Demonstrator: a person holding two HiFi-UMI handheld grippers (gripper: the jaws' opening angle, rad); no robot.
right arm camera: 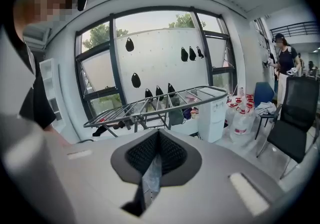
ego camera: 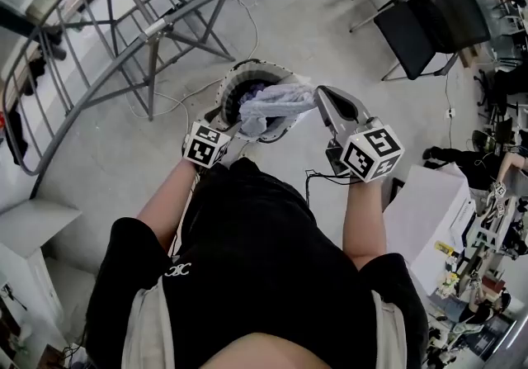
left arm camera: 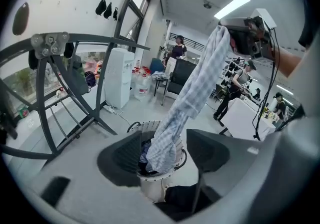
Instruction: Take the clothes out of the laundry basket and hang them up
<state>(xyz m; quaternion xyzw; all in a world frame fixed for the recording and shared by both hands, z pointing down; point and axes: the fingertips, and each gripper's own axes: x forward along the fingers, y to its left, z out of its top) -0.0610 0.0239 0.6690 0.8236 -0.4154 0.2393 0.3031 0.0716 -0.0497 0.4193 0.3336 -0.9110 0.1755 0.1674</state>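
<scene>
A pale checked cloth (ego camera: 276, 103) comes up out of the round laundry basket (ego camera: 247, 70) on the floor in front of me. My right gripper (ego camera: 318, 99) is shut on its upper end; a strip of the cloth (right arm camera: 150, 183) shows pinched between the closed pads. In the left gripper view the cloth (left arm camera: 195, 87) hangs from the right gripper (left arm camera: 247, 35) down into the basket (left arm camera: 150, 180), where darker clothes lie. My left gripper (ego camera: 235, 126) sits by the basket's near rim, jaws open. The cloth's lower end hangs in line with the gap of the left gripper (left arm camera: 160, 153), untouched by the pads.
A grey metal drying rack (ego camera: 124, 37) stands to the left of the basket, with a few dark items on it (right arm camera: 175, 113). A black chair (ego camera: 437, 21) is at the far right, a white table (ego camera: 429, 210) at my right side. Cables lie on the floor.
</scene>
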